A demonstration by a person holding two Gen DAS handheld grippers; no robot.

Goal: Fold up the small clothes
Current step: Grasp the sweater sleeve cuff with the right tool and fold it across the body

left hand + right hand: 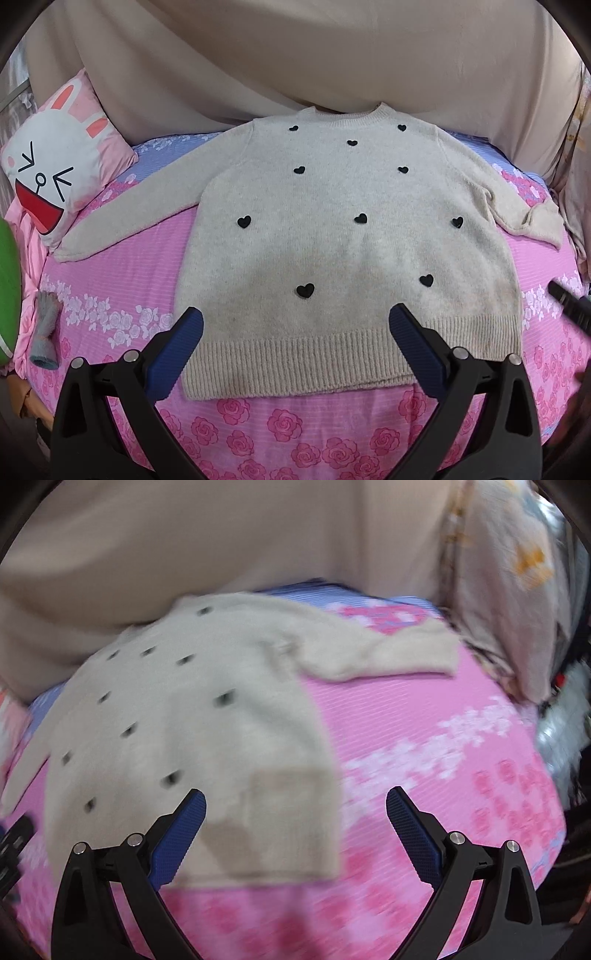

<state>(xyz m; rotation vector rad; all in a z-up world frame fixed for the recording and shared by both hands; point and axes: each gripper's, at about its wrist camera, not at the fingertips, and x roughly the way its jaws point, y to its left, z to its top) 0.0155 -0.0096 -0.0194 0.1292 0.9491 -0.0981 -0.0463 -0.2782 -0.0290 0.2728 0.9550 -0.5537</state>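
Since the beige sweater [347, 229] lies flat and face up on the pink floral bed [295, 428], sleeves spread to either side, the fold has likely not begun. The left tongs [295, 325] hang spread wide and empty over the ribbed hem [295, 358], just ahead of the fingers. The right tongs [295, 805] are also spread and empty, above the sweater's [177, 716] near right corner, though that view is blurred. A sensible start would be to pinch a cuff at its very edge and draw the sleeve across the chest, keeping the body undisturbed. The left sleeve [129, 214] ends touching the rabbit pillow [55, 158], far left of the left tongs, so room is tight there. The right sleeve [388, 653] lies ahead of the right tongs with open bedding around it. A grey glove [46, 332] sits left of the left tongs, clear of the sweater.
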